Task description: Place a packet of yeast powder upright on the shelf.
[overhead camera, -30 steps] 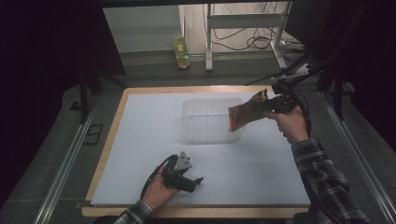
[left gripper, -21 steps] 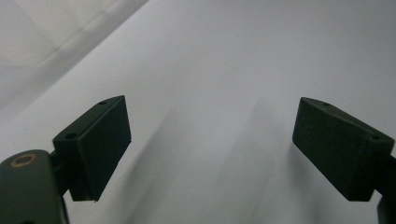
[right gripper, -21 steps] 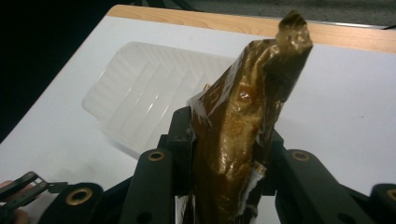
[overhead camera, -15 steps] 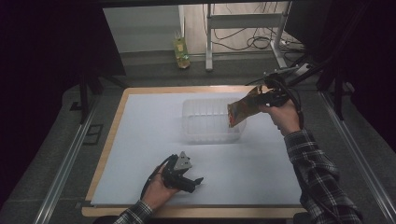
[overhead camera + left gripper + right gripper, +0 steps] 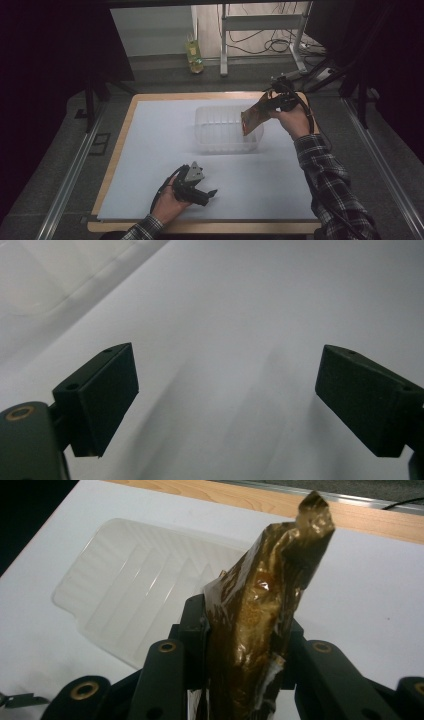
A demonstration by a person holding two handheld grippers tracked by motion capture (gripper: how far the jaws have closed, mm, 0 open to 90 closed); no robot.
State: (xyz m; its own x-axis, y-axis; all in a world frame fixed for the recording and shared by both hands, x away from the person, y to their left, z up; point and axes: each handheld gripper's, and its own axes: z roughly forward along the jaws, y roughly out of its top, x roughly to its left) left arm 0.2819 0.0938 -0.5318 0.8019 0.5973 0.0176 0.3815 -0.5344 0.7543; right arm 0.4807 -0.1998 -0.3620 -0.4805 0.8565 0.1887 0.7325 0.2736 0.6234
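One clear plastic tray (image 5: 227,131) is sitting on the white sheet (image 5: 150,150) covering the wooden table (image 5: 122,125), toward its far side. One shiny brown packet (image 5: 254,116) is hanging in the air over the tray's right end, tilting down toward the tray. Two grippers are working at the table, one in each hand.

The right gripper (image 5: 272,106) is clamping the packet between its jaws; in the right gripper view the brown packet (image 5: 260,630) is standing up between the two black jaws, crumpled at its top, with the tray (image 5: 135,595) lying beyond it to the left. The person's right hand (image 5: 292,120) is reaching in from the right edge of the table, with a checked sleeve (image 5: 327,180) behind it.

The left gripper (image 5: 200,192) is resting low near the front edge of the sheet, well apart from the tray. Its jaws are standing wide apart with nothing between them, as the left gripper view is showing over bare white sheet (image 5: 225,315).

One yellowish bottle (image 5: 194,56) is standing on the floor beyond the table.

Compared with a second ago, the right hand is sitting a little farther toward the table's far side, and the packet is tilting more steeply over the tray. The left hand is staying where it was.
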